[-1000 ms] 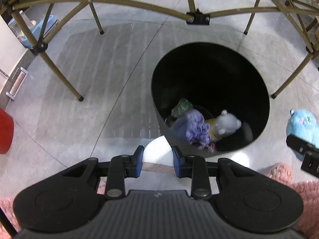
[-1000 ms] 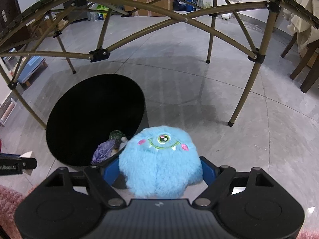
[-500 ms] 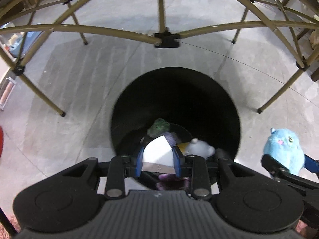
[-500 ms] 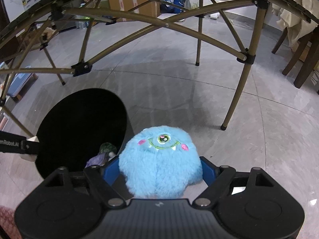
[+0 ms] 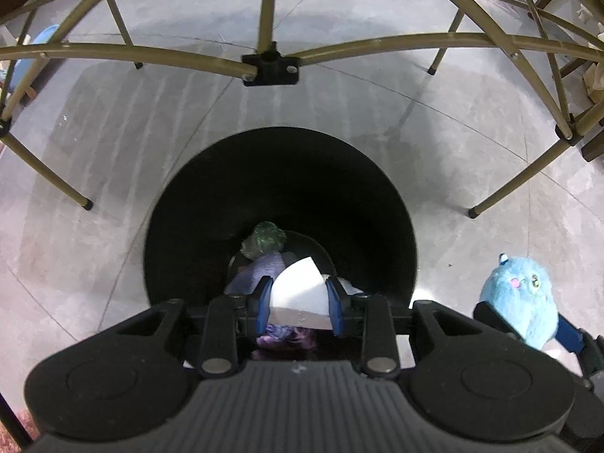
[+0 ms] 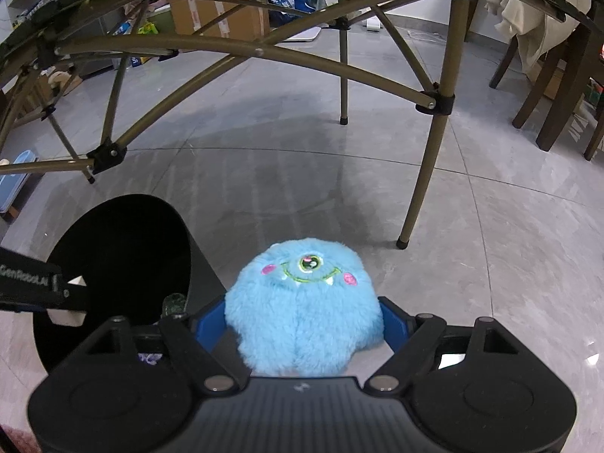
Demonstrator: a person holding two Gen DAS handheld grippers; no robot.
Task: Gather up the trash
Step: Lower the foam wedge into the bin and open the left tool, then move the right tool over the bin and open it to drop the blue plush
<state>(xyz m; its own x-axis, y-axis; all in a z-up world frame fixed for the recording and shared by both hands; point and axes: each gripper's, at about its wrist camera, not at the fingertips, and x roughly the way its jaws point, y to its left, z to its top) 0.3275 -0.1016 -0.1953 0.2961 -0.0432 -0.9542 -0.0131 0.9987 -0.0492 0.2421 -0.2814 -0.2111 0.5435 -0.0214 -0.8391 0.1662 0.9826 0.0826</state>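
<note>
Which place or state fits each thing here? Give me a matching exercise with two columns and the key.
Things:
1. white paper piece
2. blue plush monster
3. green crumpled wrapper
4. black bin

Places or states:
A. lying inside the bin
B. clamped in the right gripper
C. standing on the grey floor, open-topped
D. clamped in the left gripper, over the bin's opening

Pairs: 1-D, 2-B, 3-A, 4-C

The black arm of the left gripper (image 6: 34, 283), seen over the black bin (image 6: 120, 264), has pale letters that read like "GenRobot.AI". The start is cut off at the edge. Far behind the bin, a blue bag (image 6: 281, 2) has white signs on it, too small to read.
</note>
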